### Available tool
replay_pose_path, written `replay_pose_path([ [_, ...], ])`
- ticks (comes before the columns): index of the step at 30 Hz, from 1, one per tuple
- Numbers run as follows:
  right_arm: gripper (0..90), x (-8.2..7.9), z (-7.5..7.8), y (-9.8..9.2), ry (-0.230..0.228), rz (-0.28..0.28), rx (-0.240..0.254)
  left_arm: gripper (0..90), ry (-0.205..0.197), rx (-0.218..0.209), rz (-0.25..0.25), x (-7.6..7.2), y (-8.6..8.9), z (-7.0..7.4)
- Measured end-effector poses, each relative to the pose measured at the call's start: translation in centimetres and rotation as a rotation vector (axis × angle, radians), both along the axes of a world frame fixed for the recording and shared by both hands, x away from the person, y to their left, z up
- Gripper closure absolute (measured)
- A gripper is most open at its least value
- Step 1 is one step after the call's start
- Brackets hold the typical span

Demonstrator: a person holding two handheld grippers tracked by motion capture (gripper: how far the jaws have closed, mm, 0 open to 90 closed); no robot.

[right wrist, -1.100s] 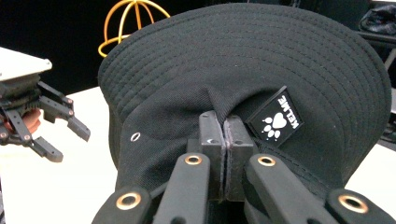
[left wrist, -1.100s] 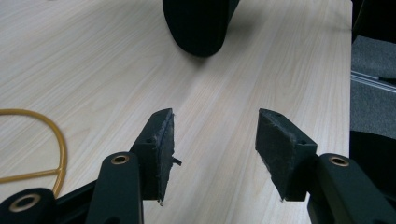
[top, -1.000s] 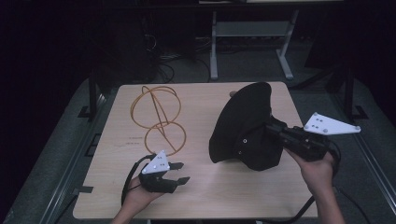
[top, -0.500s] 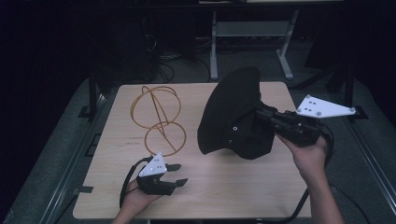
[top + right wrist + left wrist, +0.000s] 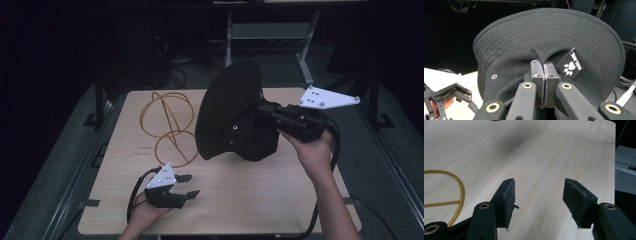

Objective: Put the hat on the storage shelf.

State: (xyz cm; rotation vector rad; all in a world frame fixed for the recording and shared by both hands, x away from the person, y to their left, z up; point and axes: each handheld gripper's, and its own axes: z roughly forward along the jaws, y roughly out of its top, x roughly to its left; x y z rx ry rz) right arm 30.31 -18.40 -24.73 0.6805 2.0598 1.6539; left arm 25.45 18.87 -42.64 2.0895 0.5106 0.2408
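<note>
Black cotton bucket hat (image 5: 235, 117), pinched by the right gripper (image 5: 267, 111) and held clear above the right half of a pale wood table (image 5: 260, 195).

Right gripper: jaws closed tight on a fold of the hat's crown, pads meeting with the cloth between them; a small paw-print label (image 5: 570, 64) sits just beside the grip. Hat brim stands on edge, its lower rim off the tabletop. Left gripper (image 5: 186, 186): low near the front edge, jaws parted and just opening further, nothing between them. Yellow wire hoops (image 5: 167, 127): flat on the left rear quarter, near the hat. Open tabletop lies ahead of the left gripper and along the front right, up to the right edge.
</note>
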Motion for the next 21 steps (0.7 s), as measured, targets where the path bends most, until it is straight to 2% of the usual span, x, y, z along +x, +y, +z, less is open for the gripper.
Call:
replay_pose_path([
  [7,88.5,1.1,1.0,2.0,-0.005,0.025,0.005,42.6,0.012,-0.016,-0.023,-0.2,-0.2,-0.2],
  [10,88.5,1.6,1.3,2.9,-0.004,0.035,0.004,42.5,0.011,-0.005,-0.032,-0.2,-0.2,-0.2],
  [16,88.5,2.3,2.0,4.4,-0.006,0.057,0.005,42.1,0.015,-0.017,-0.034,-0.3,-0.3,-0.3],
  [21,88.5,2.8,2.3,5.3,-0.001,0.072,0.006,40.9,0.023,-0.007,-0.036,-0.3,-0.4,-0.3],
])
